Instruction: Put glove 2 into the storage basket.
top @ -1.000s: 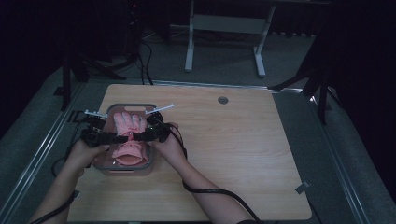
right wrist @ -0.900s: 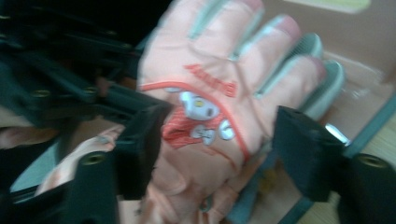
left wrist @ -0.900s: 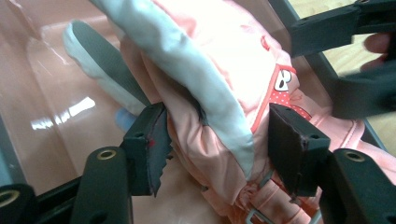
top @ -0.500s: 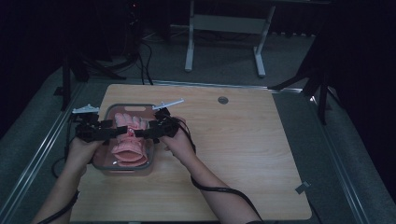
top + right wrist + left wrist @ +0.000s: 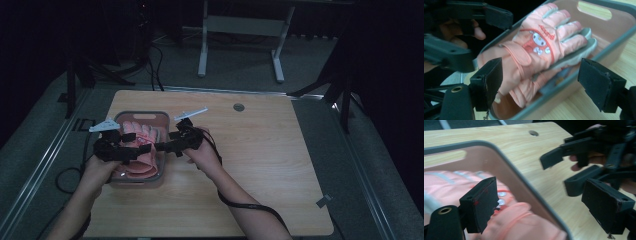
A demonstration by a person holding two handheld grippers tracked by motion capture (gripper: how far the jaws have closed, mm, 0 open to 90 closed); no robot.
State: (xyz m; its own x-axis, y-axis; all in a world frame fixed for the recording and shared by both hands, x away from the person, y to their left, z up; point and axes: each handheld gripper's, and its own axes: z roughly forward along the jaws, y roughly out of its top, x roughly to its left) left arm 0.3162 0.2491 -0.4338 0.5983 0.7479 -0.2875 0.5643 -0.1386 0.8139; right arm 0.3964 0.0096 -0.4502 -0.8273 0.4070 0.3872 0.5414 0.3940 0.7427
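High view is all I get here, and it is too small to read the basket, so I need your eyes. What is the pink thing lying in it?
Observer: A pink padded glove with a cartoon face on its back, lying in the pink plastic basket.
Operator: Is the right gripper holding it?
Observer: No. The right gripper has its jaws wide apart, off the glove.
Operator: And the left?
Observer: The left gripper is open too, nothing pinched.
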